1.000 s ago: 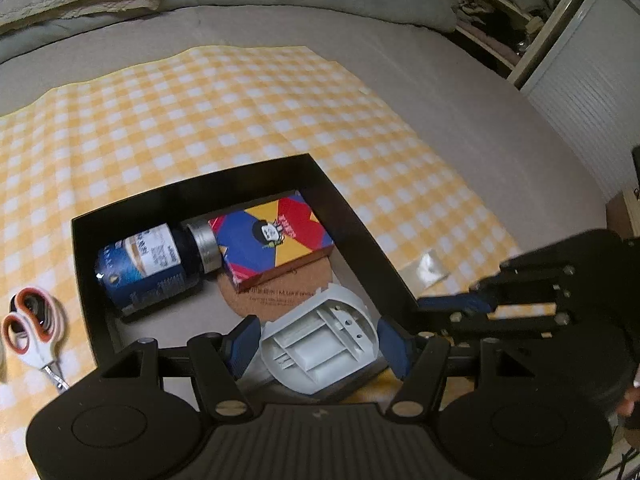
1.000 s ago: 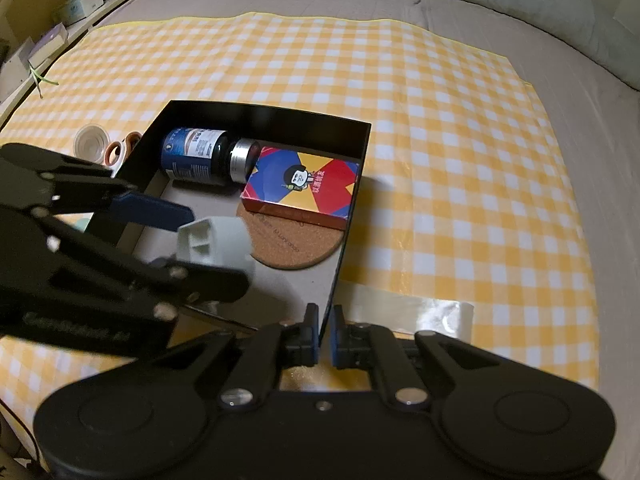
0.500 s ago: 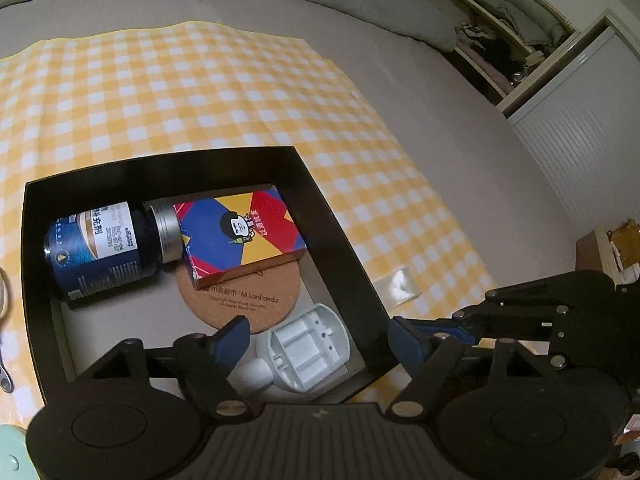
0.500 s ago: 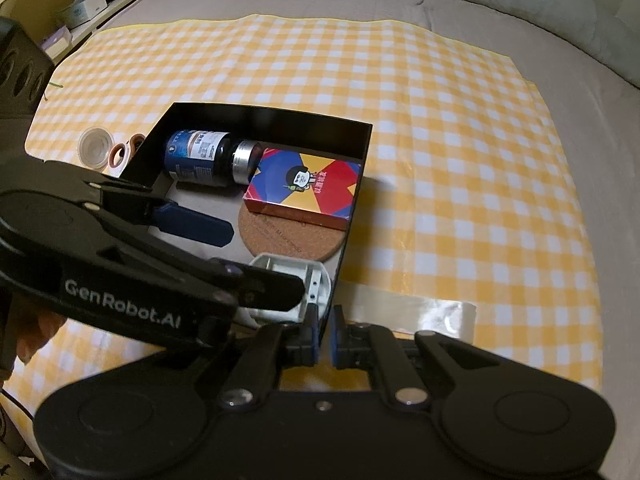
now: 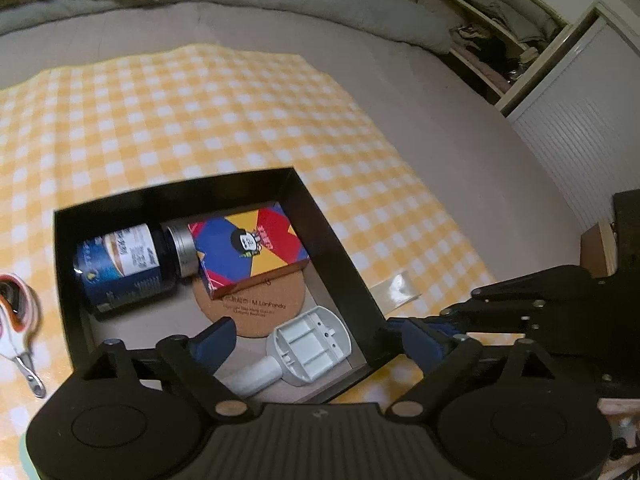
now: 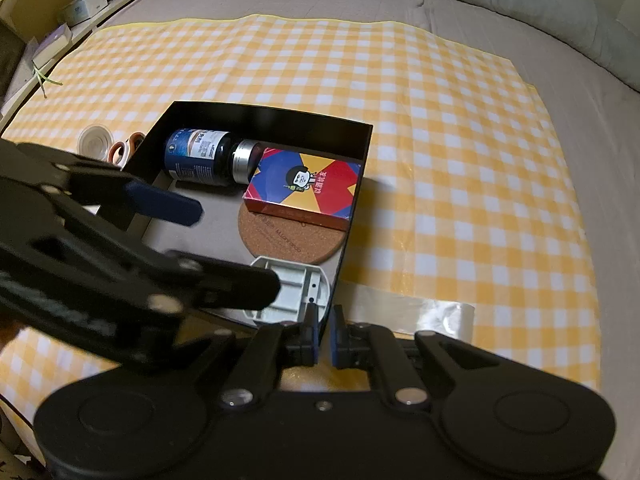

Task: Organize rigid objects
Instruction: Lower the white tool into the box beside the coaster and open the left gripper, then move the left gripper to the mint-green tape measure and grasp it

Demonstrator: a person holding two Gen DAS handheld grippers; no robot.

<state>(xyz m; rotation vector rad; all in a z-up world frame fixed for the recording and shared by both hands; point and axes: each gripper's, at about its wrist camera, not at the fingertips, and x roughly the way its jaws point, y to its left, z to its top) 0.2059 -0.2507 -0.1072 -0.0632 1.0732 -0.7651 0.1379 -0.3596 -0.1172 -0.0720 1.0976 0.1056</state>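
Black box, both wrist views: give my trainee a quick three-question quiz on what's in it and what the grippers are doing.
1. True or false: the bottle stands upright in the black box.
2. What lies partly under the card box?
3. The right gripper is: A) open, B) shut on the black box's wall, C) holding the scissors.

Key: 1 false, it lies on its side. 2 the cork coaster. 3 B.

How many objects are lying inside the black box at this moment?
4. Blue bottle on its side at the far left; colourful card box beside its cap, resting partly on the cork coaster; white plastic piece in the near right corner. Nothing else shows, though the left gripper hides some floor.
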